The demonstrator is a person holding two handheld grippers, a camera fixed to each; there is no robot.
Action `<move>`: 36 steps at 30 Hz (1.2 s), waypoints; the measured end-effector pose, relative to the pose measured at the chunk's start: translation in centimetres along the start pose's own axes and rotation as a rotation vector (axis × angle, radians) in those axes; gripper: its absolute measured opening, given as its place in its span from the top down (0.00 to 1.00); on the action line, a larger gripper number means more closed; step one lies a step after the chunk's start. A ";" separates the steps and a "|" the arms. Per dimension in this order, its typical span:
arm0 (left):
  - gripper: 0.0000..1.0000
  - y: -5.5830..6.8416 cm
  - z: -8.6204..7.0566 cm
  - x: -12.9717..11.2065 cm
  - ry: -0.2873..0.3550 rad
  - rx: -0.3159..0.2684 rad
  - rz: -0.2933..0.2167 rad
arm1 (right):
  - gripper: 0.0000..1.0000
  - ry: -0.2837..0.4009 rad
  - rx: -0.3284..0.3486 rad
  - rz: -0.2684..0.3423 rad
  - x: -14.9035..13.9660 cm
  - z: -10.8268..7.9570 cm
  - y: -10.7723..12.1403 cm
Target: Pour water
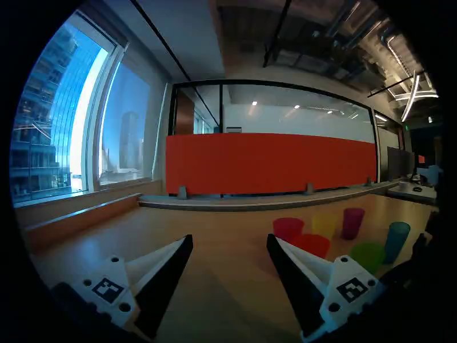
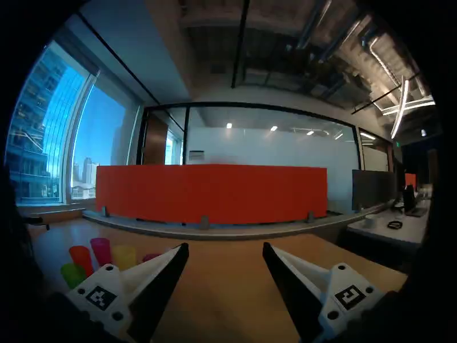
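Several coloured plastic cups stand grouped on the wooden table. In the left gripper view they sit to the right: a red cup, an orange cup, a yellow cup, a purple cup, a green cup and a teal cup. My left gripper hovers open over the table, left of the cups, holding nothing. In the right gripper view the cups lie at lower left: orange, pink, yellow, green. My right gripper is open and holds nothing.
An orange partition on a grey base runs along the table's far edge. Large windows are on the left. A neighbouring desk with a monitor and small items stands at the right.
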State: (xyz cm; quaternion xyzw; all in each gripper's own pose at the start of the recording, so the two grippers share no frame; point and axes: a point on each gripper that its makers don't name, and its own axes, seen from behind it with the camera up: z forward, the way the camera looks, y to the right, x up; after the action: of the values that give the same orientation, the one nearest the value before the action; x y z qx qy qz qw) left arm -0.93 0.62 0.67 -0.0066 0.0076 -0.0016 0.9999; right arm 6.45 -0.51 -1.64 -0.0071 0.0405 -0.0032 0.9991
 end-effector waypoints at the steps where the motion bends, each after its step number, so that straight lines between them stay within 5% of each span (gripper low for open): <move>1: 0.04 0.0 0.0 0.0 0.000 0.000 0.000 | 0.00 -0.001 0.003 0.004 -0.2 0.0 -0.1; 36: 0.04 0.1 0.0 0.0 0.000 0.000 0.000 | 0.00 -0.043 0.020 0.028 -5.2 1.1 0.5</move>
State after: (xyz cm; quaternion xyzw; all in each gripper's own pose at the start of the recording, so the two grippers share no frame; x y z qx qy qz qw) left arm -0.97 0.68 0.67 -0.0066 0.0077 -0.0018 0.9999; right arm 1.32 0.07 -0.10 0.0034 0.0190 0.0105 0.9998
